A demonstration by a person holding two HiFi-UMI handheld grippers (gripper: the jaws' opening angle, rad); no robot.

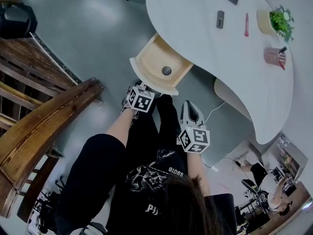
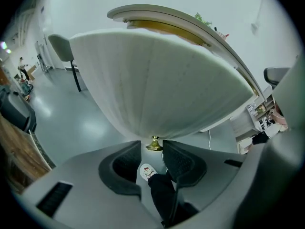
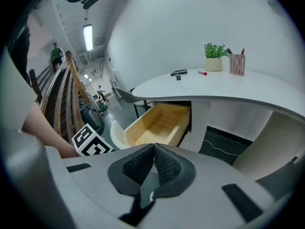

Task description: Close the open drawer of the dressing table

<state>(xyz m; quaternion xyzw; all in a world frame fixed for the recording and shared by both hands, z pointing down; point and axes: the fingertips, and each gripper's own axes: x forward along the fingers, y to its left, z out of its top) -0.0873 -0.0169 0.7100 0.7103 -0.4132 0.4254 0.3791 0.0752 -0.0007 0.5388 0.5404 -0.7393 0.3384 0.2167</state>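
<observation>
Hiding from head view: drawer knob [image 2: 154, 143]

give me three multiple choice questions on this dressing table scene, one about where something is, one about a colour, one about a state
1. Where is the potted plant?
A on the floor
B on the table top
C on a shelf

2. What colour is the knob on the drawer?
A black
B gold
C red

3. How do the right tongs stand?
A shut and empty
B wide open
C closed on the knob

Answers:
1 B, the head view shows it near the white top's far edge.
2 B, it shines brass-gold in the left gripper view.
3 A, their tips meet with nothing between.
</observation>
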